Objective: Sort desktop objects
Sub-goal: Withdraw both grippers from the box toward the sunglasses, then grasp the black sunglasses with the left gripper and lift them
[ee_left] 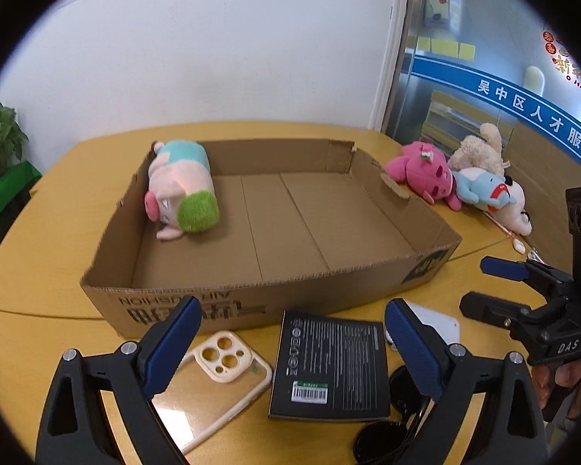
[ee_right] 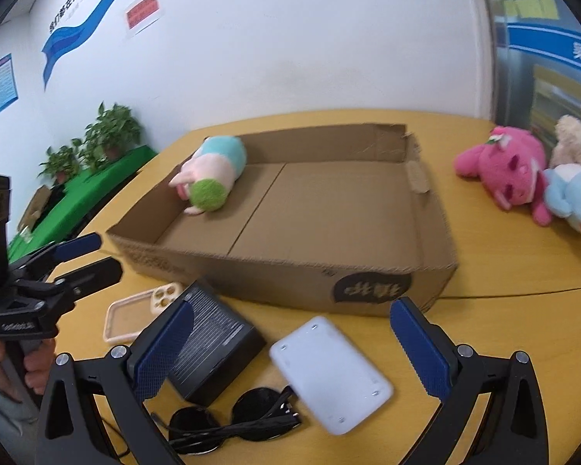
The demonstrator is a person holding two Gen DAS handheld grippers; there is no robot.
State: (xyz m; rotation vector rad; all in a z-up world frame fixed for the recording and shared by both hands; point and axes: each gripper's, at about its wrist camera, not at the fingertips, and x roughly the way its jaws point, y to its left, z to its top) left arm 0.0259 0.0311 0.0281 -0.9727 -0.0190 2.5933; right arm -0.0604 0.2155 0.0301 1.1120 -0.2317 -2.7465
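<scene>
Left wrist view, left tool low over black box, fingers apart (right tool likewise)

White Chinese characters "吴中区人才服务" ran along the blue band on the glass partition. Beside it, a red-and-gold decal showed "新年" and the partial line "O HAPP". The right gripper carried the letters "DAS" on its black body. The cardboard box bore upside-down print ending in "NOIHSUϽ", with larger characters beneath that could not be made out. Print on the black booklet and its barcode label was too small to read.
</scene>
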